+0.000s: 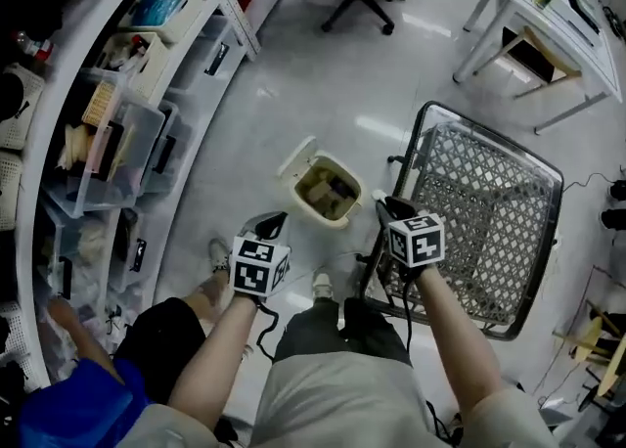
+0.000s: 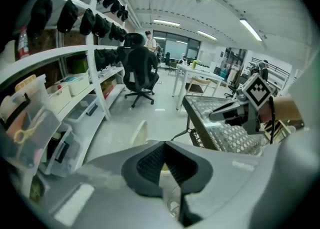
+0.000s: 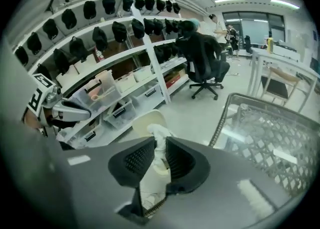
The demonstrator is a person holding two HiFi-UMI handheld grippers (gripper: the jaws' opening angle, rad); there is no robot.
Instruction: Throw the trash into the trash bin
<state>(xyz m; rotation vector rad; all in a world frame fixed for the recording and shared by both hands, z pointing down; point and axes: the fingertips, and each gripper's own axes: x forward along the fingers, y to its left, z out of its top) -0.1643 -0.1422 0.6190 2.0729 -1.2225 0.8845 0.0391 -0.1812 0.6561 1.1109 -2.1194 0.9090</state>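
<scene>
— White, crumpled, papery: was that the trash (image 3: 159,134)?
— Yes. The right gripper (image 3: 159,145) had its jaws clenched on it, low in the middle of the right gripper view. Its lower end was hidden behind the pads, and I could not tell tissue from wrapping.
— And the trash bin (image 1: 309,203)?
— Cream, lid up, on the floor at the centre of the head view. The right gripper's tip showed just beside its right edge. The contents were only a brownish blur.
— The left gripper (image 2: 166,153)?
— Jaws pressed together, nothing between them.
— Anything legible?
— Only black-and-white square patterns on the marker cubes (image 1: 259,265). Labels on the shelf boxes (image 1: 108,157) at the left were too small to read. The mesh cart (image 1: 489,201) at the right was partly covered by the right arm.
</scene>
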